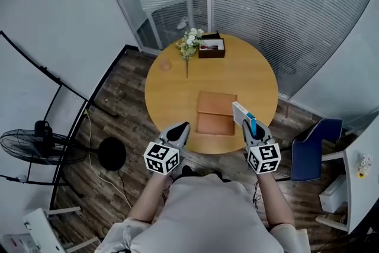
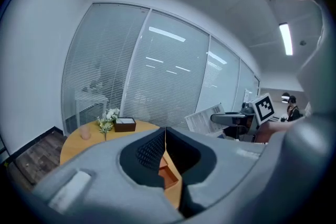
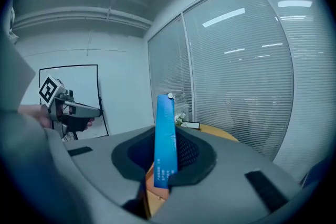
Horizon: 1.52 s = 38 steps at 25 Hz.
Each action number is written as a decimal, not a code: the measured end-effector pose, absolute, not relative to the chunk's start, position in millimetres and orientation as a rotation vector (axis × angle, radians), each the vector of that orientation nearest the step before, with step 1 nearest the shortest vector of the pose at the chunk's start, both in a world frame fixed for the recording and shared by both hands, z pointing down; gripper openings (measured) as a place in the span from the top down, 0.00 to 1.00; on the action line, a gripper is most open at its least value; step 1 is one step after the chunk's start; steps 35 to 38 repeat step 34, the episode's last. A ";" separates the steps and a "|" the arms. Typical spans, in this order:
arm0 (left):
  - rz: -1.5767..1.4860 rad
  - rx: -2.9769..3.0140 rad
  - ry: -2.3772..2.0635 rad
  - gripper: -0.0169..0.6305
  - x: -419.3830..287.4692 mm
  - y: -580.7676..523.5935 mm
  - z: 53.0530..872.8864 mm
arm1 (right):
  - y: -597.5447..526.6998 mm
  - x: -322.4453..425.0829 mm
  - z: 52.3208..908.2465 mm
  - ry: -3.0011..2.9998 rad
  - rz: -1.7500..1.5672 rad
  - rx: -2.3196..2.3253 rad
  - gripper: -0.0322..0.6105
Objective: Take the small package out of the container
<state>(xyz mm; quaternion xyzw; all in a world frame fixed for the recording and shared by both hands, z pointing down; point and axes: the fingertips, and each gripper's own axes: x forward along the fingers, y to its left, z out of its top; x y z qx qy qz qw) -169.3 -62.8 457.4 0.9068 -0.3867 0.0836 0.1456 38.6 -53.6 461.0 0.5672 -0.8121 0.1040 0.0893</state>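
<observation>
**Right gripper (image 1: pixel 253 126) clamped on the package (image 1: pixel 243 114), outside the container (image 1: pixel 215 114); left gripper (image 1: pixel 180 130) shut and empty.**

The right gripper's jaws pinch the package's near end. Its own view shows only the thin blue edge (image 3: pixel 164 134), standing upright between the pads with its long axis running out along the jaws. The head view adds the white broad face and places the package over the near right part of the table (image 1: pixel 172 83), just right of the open brown container, pointing far and slightly left. The left gripper's view shows its jaws pressed together, with the container beyond them. The head view sets that gripper by the container's near left corner.
</observation>
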 end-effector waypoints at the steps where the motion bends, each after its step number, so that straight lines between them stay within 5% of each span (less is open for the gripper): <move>1: 0.240 2.619 -1.109 0.94 -172.1 -65.6 454.4 | -53.4 37.5 456.8 -2.414 0.308 1.701 0.87; 38: 0.218 2.646 -1.040 0.94 -185.4 -117.3 447.3 | -82.0 27.4 427.8 -2.396 0.267 1.805 0.87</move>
